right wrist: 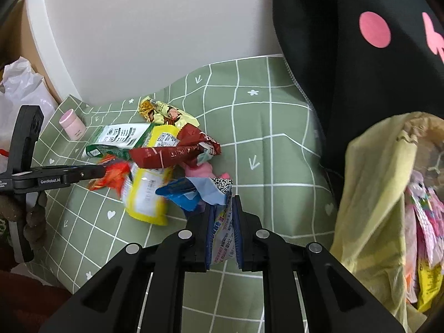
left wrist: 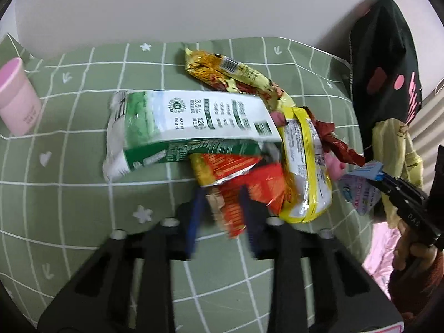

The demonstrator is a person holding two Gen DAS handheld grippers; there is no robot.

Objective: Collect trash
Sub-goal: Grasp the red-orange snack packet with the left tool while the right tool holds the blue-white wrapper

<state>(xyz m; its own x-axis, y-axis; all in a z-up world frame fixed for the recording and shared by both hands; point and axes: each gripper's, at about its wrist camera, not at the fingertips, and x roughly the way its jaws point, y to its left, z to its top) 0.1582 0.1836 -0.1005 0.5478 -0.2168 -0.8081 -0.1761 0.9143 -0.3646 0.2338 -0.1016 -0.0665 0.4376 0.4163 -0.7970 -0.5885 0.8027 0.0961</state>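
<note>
A pile of trash lies on the green checked cloth (left wrist: 69, 166): a green-and-white milk carton (left wrist: 188, 127), a yellow-edged packet (left wrist: 305, 166), a dark red wrapper (left wrist: 333, 138) and a gold snack bag (left wrist: 227, 72). My left gripper (left wrist: 222, 194) is shut on an orange-red wrapper (left wrist: 236, 211) at the pile's near edge. From the right wrist view it (right wrist: 106, 170) reaches in from the left with that wrapper (right wrist: 113, 179) at its tip. My right gripper (right wrist: 223, 204) is shut on a blue-and-white wrapper (right wrist: 222, 236), held just off the pile's right side.
An open yellow trash bag (right wrist: 374, 194) with wrappers inside hangs at the right. Behind it stands a black bag with pink dots (right wrist: 360, 55). A pink cup (left wrist: 16, 97) sits at the cloth's far left. A white plastic bag (right wrist: 19, 88) lies beyond the cloth's left edge.
</note>
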